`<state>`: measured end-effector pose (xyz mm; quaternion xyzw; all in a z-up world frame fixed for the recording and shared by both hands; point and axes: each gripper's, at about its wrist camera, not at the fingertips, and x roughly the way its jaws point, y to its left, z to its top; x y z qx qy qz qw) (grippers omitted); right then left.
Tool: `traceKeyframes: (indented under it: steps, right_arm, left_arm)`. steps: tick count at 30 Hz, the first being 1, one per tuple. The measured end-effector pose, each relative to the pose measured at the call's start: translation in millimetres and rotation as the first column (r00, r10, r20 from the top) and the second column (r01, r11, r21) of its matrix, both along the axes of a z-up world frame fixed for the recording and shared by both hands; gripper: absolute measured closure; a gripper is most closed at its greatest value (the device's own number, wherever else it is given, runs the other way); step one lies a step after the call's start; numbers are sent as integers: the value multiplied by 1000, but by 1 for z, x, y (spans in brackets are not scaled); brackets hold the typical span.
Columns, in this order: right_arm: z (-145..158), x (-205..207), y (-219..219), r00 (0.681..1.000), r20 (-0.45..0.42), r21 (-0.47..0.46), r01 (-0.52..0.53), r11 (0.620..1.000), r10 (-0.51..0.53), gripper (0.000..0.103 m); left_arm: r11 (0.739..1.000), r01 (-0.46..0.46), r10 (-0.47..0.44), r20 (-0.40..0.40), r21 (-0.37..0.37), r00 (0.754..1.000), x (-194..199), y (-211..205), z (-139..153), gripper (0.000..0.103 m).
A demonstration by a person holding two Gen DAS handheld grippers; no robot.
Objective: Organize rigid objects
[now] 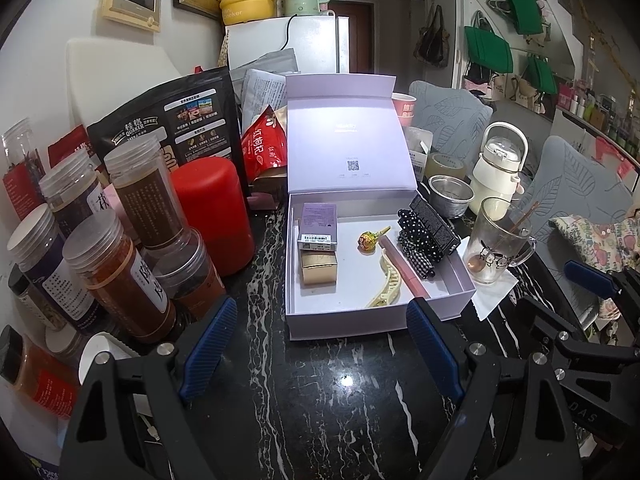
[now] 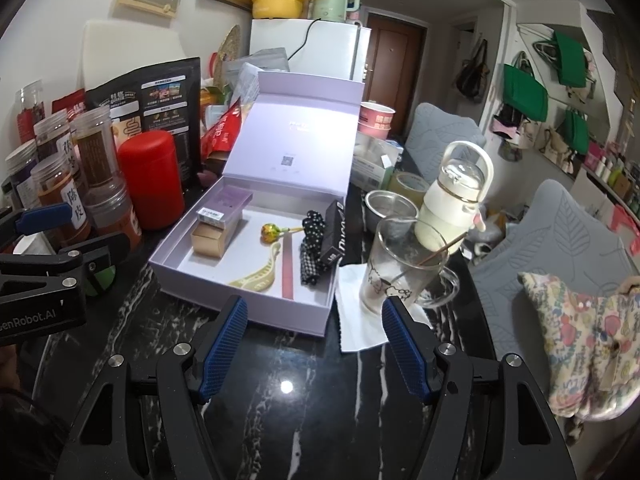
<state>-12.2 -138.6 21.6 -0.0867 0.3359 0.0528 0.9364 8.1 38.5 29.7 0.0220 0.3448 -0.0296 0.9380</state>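
Left gripper point(image 1: 320, 344) released and empty, right gripper point(image 2: 314, 344) likewise, both over black marble worktop point(image 1: 340, 400), lidded box point(image 1: 372, 320) open, holding hair clip point(image 1: 386, 288), lollipop point(image 1: 370, 240), gold carton point(image 1: 319, 271).

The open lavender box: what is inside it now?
Inside the lavender box: purple carton on gold box, lollipop, cream hair clip, pink stick, dotted scrunchie. Beneath them is hidden.

White fridge point(image 1: 308, 44), brown door point(image 2: 394, 56), grey chairs point(image 2: 556, 232)
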Motion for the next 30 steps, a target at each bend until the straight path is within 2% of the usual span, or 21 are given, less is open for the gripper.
traceKeyframes:
  steps: [30]
  right_arm:
    - [-3, -2, -12, 1000, -4, -4, 6, 1000, -6, 32]
  left_arm:
    - [1000, 5, -4, -9, 16, 1000, -1, -5, 2, 15]
